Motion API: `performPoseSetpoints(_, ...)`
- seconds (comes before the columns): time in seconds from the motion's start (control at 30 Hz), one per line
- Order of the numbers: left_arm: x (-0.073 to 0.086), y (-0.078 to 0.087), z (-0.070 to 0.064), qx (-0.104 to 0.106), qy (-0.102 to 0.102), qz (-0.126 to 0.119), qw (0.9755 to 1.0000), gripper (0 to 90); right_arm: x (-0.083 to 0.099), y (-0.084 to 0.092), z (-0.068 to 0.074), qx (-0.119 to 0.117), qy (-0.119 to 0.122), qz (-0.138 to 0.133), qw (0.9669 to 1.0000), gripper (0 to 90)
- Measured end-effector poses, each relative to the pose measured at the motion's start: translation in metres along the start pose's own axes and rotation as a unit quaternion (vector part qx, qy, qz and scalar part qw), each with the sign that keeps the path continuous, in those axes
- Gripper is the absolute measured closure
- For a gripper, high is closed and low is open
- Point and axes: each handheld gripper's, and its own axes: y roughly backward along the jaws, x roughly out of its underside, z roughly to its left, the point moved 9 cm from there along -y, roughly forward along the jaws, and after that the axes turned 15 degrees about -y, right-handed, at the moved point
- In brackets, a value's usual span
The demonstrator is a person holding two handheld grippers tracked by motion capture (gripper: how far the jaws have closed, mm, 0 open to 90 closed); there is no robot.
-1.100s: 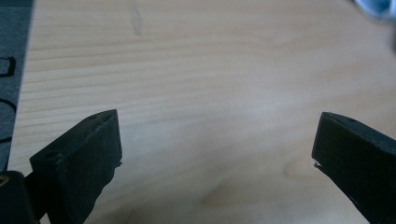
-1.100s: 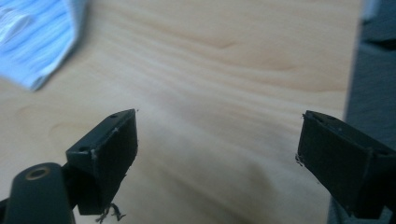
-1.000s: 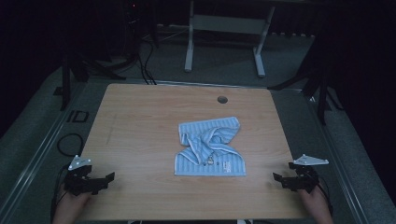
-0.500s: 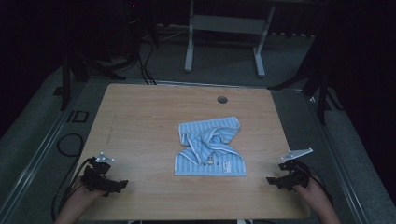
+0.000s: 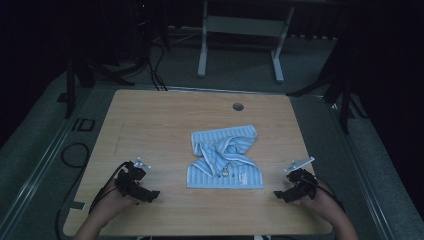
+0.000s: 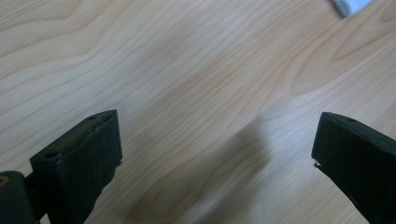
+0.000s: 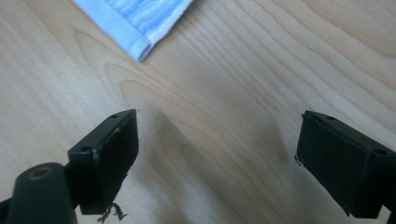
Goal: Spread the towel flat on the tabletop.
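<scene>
At the near edge of the light wooden table [image 5: 150, 120], the left gripper [image 5: 145, 194] and the right gripper [image 5: 281, 194] rest low over the wood, each held in a hand and angled inward. Both sets of black jaws stand wide apart with bare wood between them. Between the grippers and farther in lies a crumpled blue-and-white striped cloth [image 5: 225, 157], its upper part bunched, possibly a small garment. Beyond it, a small round hole [image 5: 238, 106] sits near the far edge.

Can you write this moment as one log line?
left gripper: open, empty | right gripper: open, empty | striped cloth: crumpled mid-table, untouched
</scene>
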Motion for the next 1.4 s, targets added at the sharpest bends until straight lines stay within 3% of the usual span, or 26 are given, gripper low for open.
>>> performPoseSetpoints(0.07, -0.008, -0.002, -0.004, 0.007, -0.007, -0.002, 1.0000, 1.5, -0.003, 0.000, 0.001, -0.002, 0.000, 0.000, 1.0000, 13.6)
performPoseSetpoints(0.2, -0.015, -0.007, -0.006, 0.002, -0.018, 0.007, 0.9998, 1.5, -0.009, 0.000, 0.001, -0.003, -0.001, -0.003, 1.0000, 14.9)
performPoseSetpoints(0.3, -0.030, -0.013, -0.011, 0.003, -0.037, 0.014, 0.9992, 1.5, -0.014, -0.001, 0.001, 0.000, 0.000, -0.003, 1.0000, 17.1)
performPoseSetpoints(0.5, -0.053, -0.021, -0.018, 0.012, -0.055, 0.014, 0.9983, 1.6, -0.023, -0.004, 0.006, 0.002, 0.012, 0.002, 0.9999, 21.1)
performPoseSetpoints(0.67, -0.075, -0.025, -0.028, 0.021, -0.080, 0.018, 0.9964, 1.6, -0.037, -0.008, 0.014, 0.006, 0.026, 0.010, 0.9996, 25.2)
performPoseSetpoints(0.7, -0.083, -0.027, -0.032, 0.026, -0.086, 0.015, 0.9958, 1.6, -0.045, -0.008, 0.017, 0.007, 0.034, -0.002, 0.9994, 30.6)
performPoseSetpoints(0.9, -0.100, -0.036, -0.042, 0.029, -0.110, 0.025, 0.9932, 1.6, -0.061, -0.012, 0.026, 0.002, 0.047, -0.012, 0.9988, 35.2)
performPoseSetpoints(0.97, -0.108, -0.037, -0.045, 0.042, -0.107, 0.017, 0.9933, 1.6, -0.073, -0.016, 0.034, -0.003, 0.059, -0.011, 0.9982, 39.2)
performPoseSetpoints(1.03, -0.115, -0.040, -0.045, 0.036, -0.108, 0.016, 0.9934, 6.8, -0.081, -0.019, 0.039, -0.008, 0.068, -0.009, 0.9976, 40.4)
performPoseSetpoints(1.2, -0.134, -0.047, -0.053, 0.039, -0.121, 0.012, 0.9919, 8.0, -0.098, -0.026, 0.047, -0.004, 0.085, -0.005, 0.9964, 44.9)
performPoseSetpoints(1.4, -0.155, -0.059, -0.058, 0.056, -0.119, 0.006, 0.9914, 18.8, -0.118, -0.036, 0.061, -0.005, 0.106, -0.002, 0.9944, 53.8)
